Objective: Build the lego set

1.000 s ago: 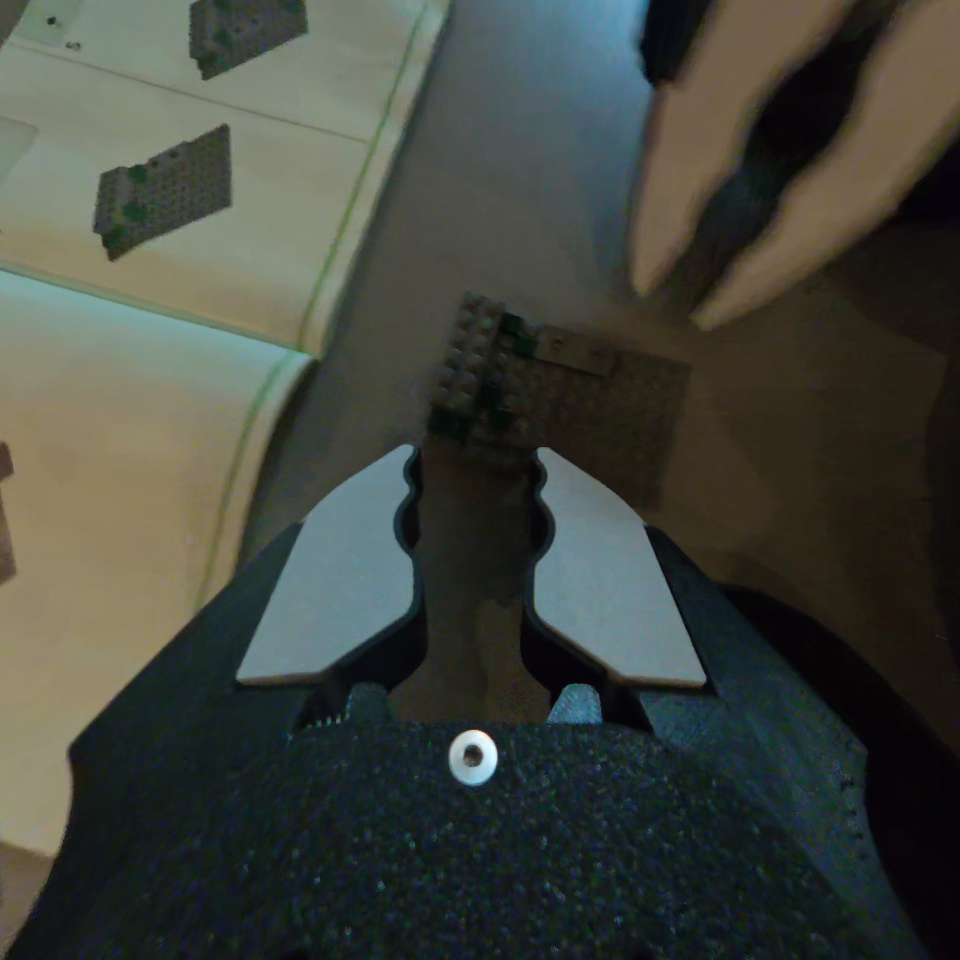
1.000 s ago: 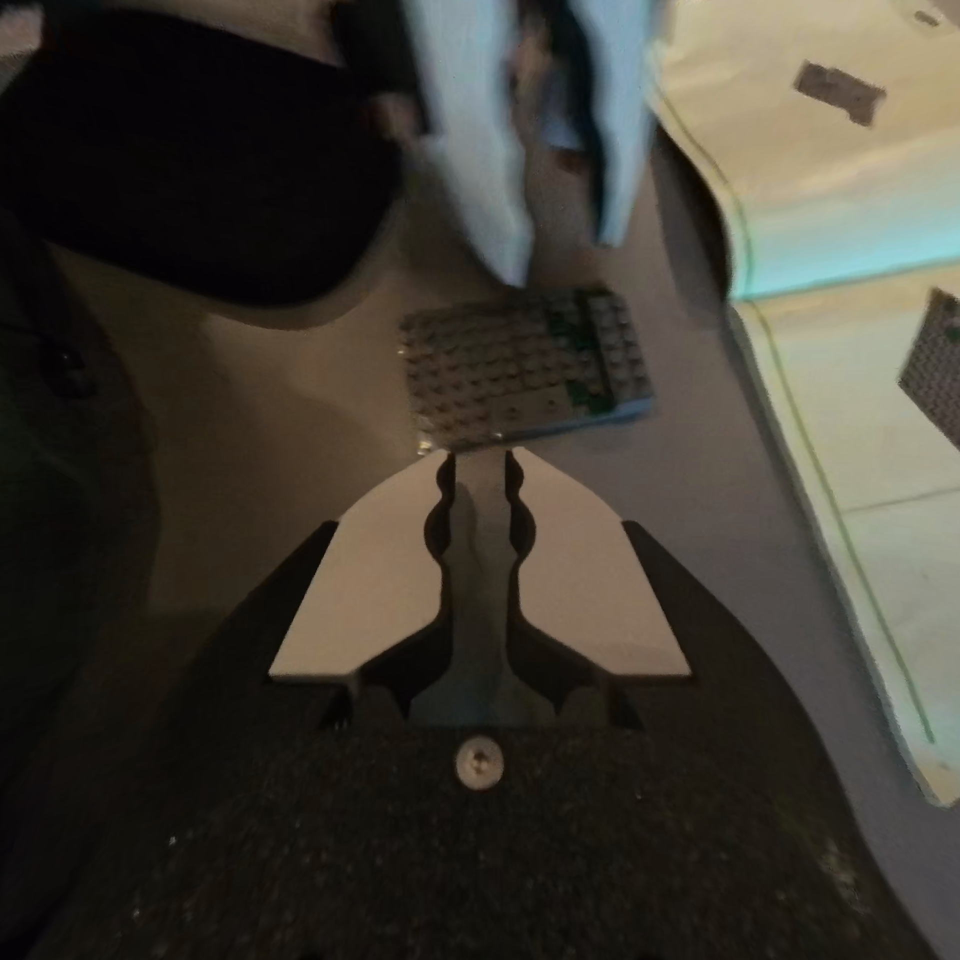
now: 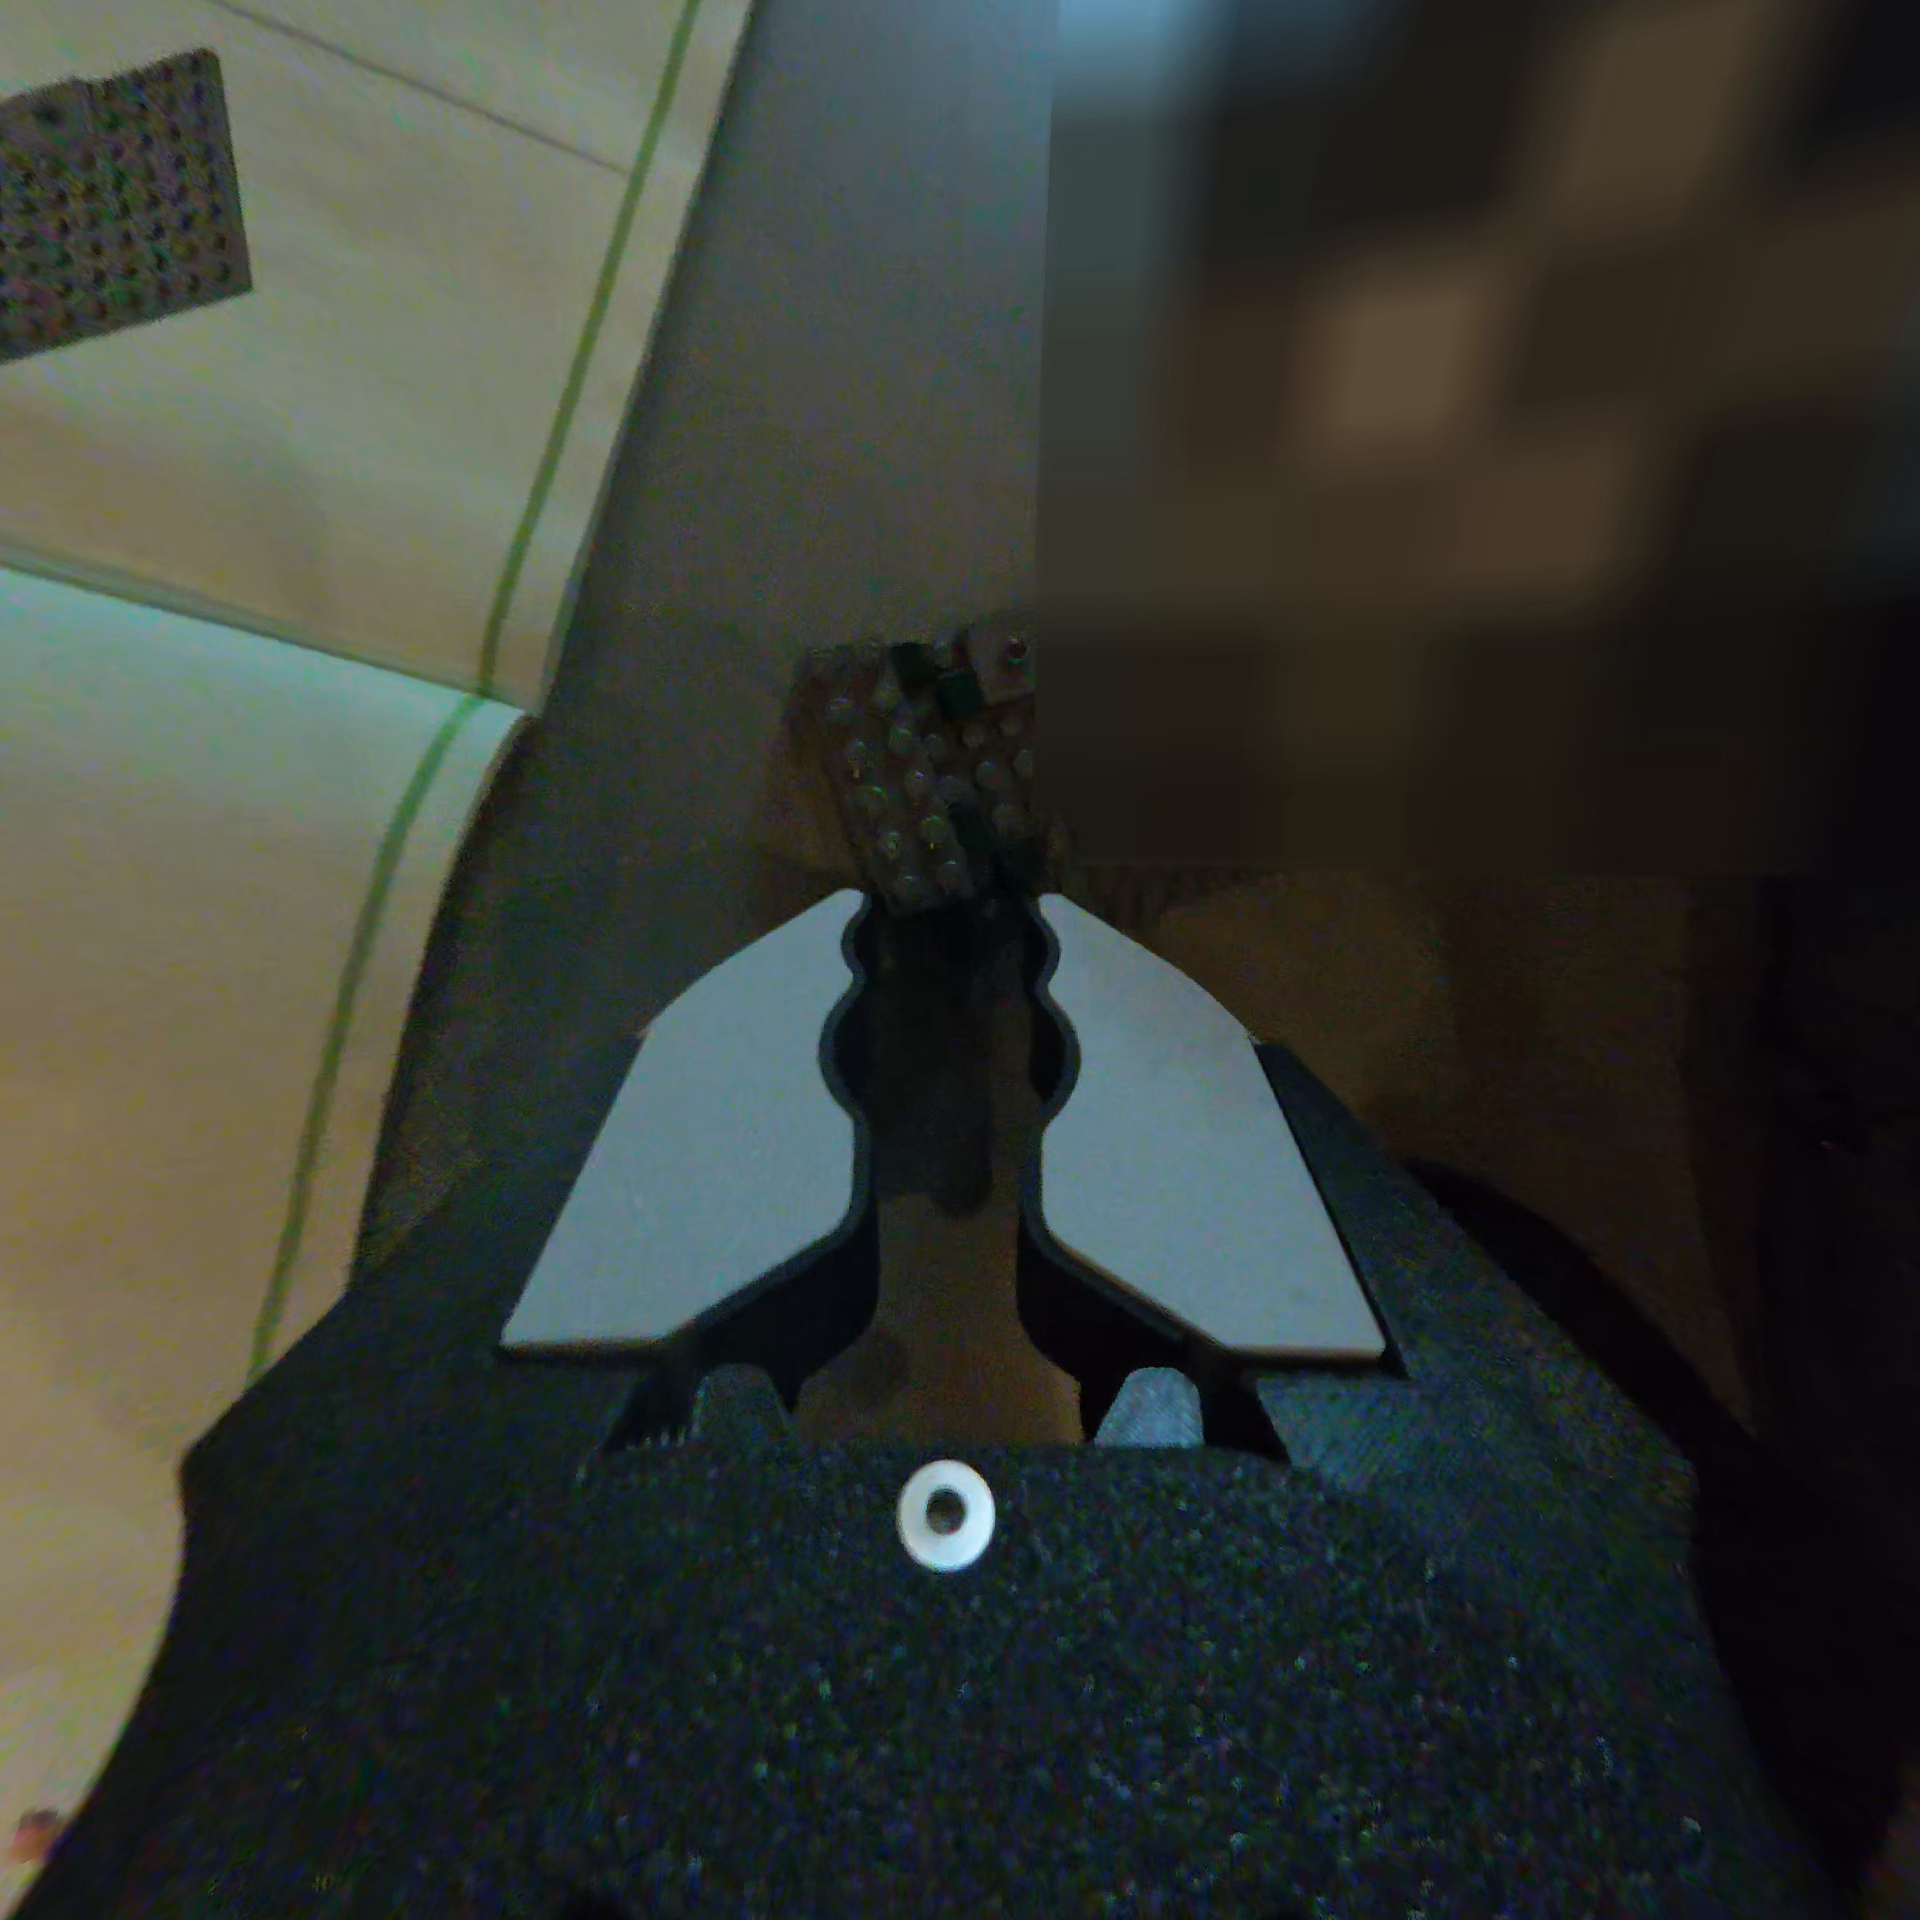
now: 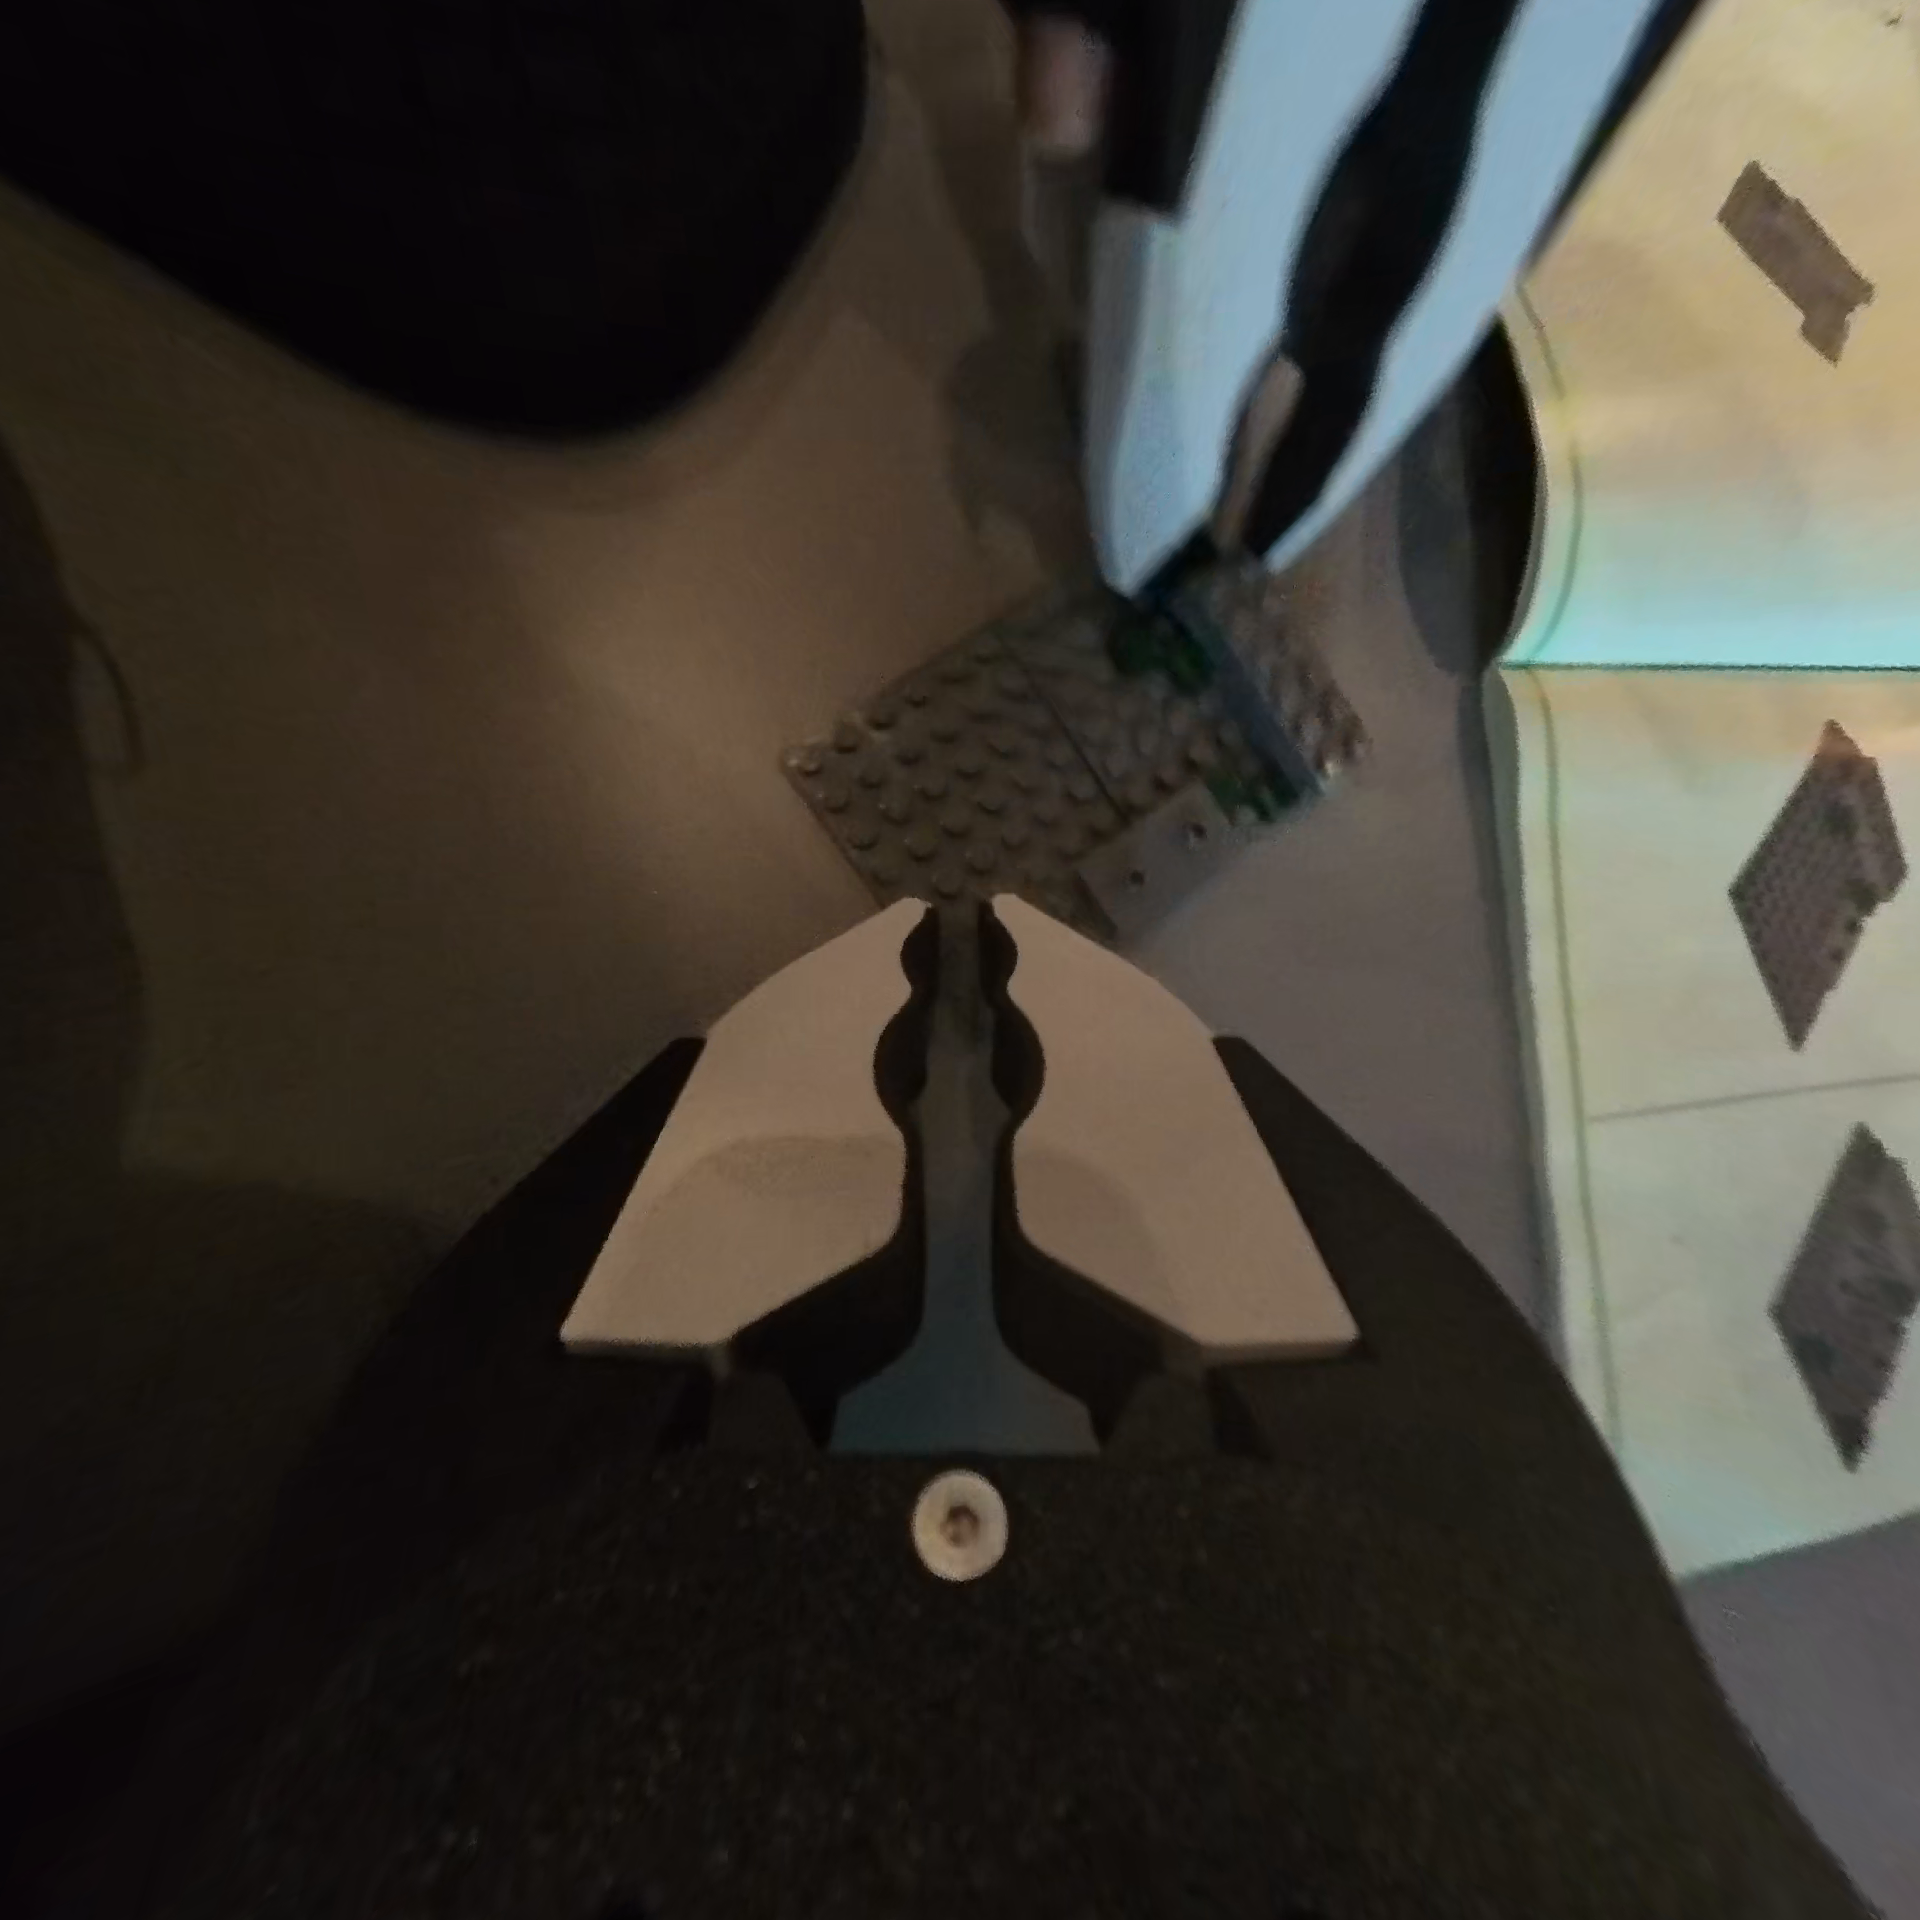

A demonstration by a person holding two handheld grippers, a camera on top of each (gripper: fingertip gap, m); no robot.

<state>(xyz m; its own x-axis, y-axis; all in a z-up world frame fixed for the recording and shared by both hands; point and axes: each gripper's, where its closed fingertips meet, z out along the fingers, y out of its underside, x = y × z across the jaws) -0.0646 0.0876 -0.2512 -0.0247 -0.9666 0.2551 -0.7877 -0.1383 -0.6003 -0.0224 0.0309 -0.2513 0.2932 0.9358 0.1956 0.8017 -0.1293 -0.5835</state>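
A grey studded Lego plate (image 4: pixel 977 769) with a raised grey strip and small green pieces (image 4: pixel 1143 644) lies turned cornerwise on the grey table. My right gripper (image 4: pixel 961 906) has its jaws drawn almost together on the plate's near corner. My left gripper (image 4: pixel 1210 551) reaches in from the far side and holds the raised end. In the left wrist view my left gripper (image 3: pixel 951 904) is closed on the end of the same build (image 3: pixel 914 790). A mosaic patch hides the rest of the plate and the right gripper there.
An open instruction booklet (image 3: pixel 312 416) with pictures of the plate lies left of the build; it also shows in the right wrist view (image 4: pixel 1714 935), at the right. A large dark rounded object (image 4: pixel 468 208) sits at the far left of that view.
The plate has turned about an eighth of a turn. Both grippers have come in to the plate and narrowed their jaws on opposite ends of it.
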